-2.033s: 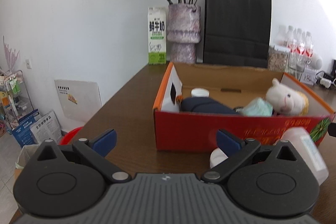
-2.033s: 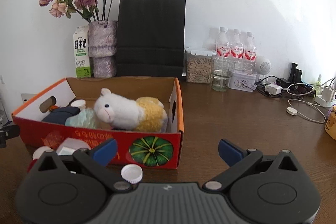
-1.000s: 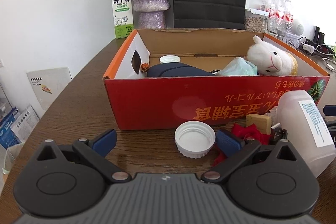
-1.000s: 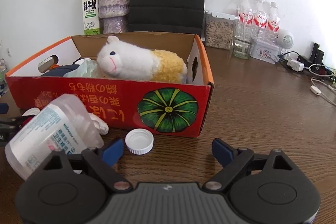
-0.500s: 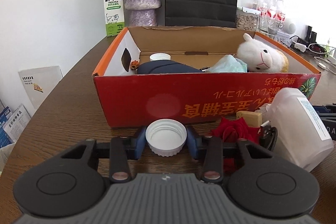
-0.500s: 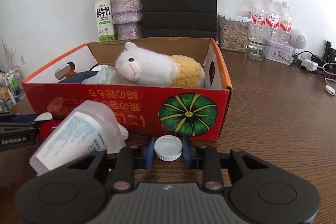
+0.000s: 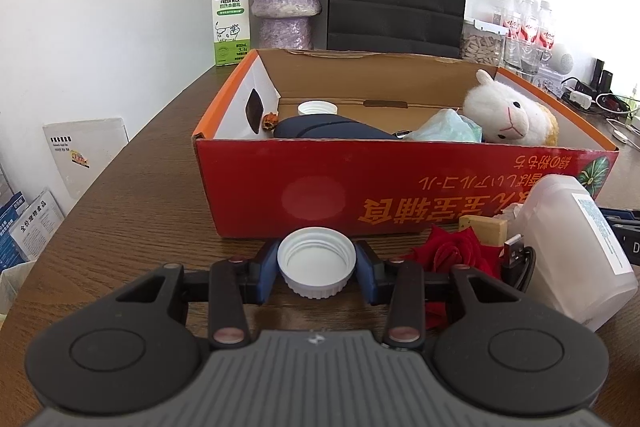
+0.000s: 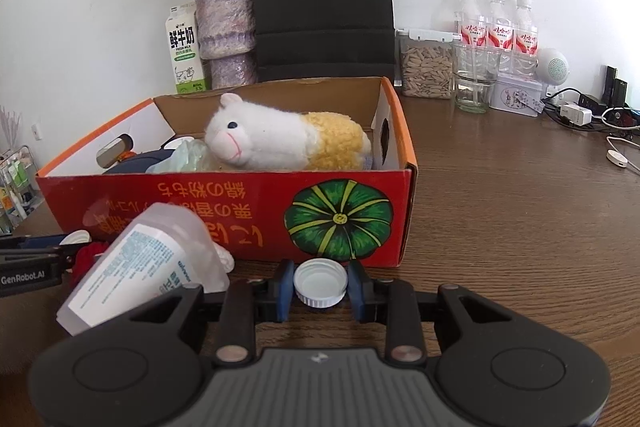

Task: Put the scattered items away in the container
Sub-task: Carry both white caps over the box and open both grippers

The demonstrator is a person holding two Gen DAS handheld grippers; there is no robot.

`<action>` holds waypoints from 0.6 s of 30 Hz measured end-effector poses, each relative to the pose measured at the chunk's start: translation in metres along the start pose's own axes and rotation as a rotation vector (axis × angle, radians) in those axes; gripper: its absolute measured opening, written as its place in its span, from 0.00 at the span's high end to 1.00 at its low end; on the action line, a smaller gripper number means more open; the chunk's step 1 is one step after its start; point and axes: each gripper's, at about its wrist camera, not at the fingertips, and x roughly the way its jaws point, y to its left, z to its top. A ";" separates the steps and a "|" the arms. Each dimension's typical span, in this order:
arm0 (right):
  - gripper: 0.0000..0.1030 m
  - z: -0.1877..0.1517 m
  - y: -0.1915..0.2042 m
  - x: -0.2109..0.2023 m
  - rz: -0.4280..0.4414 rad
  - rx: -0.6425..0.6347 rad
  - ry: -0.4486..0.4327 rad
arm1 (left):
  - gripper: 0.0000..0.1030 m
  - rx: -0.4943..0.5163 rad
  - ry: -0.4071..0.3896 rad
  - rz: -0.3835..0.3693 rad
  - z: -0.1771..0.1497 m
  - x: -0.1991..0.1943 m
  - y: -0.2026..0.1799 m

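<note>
1. The left tool (image 7: 317, 269) has its blue-padded fingers closed against both sides of a wide white ribbed plastic cap (image 7: 317, 267), open side up, just before the front wall of the red printed cardboard box (image 7: 400, 187).
2. The right tool (image 8: 320, 285) is likewise closed on a smaller white ribbed screw cap (image 8: 320, 282), open side up, near the box's green pumpkin print.
3. Whether either cap rests on the dark wood-grain worktop (image 8: 520, 227) or is lifted cannot be told.
4. Inside the box lie a fluffy white-and-yellow plush lamb (image 8: 280, 139), a crumpled pale-green tissue (image 7: 444, 127), a dark navy pouch (image 7: 332, 129) and another white cap (image 7: 317, 107).
5. A translucent frosted plastic bottle with a printed label (image 8: 148, 267) lies tilted outside, partly hiding a red fabric rose (image 7: 460, 253), a small wooden block (image 7: 484, 230) and a black USB cable (image 7: 518, 259).
6. The worktop to the right of the box is open up to the cables at the far edge.
</note>
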 end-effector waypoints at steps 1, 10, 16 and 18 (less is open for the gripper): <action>0.74 0.000 -0.001 -0.001 0.000 0.007 -0.006 | 0.60 -0.004 -0.001 0.001 0.000 0.000 0.000; 0.73 -0.002 0.003 -0.016 -0.035 -0.013 -0.065 | 0.60 -0.040 -0.057 0.027 -0.003 -0.014 0.002; 0.73 0.000 0.000 -0.041 -0.017 0.004 -0.127 | 0.60 -0.071 -0.122 0.033 -0.003 -0.039 0.009; 0.74 0.003 -0.002 -0.051 -0.008 0.018 -0.154 | 0.60 -0.082 -0.146 0.027 -0.001 -0.049 0.010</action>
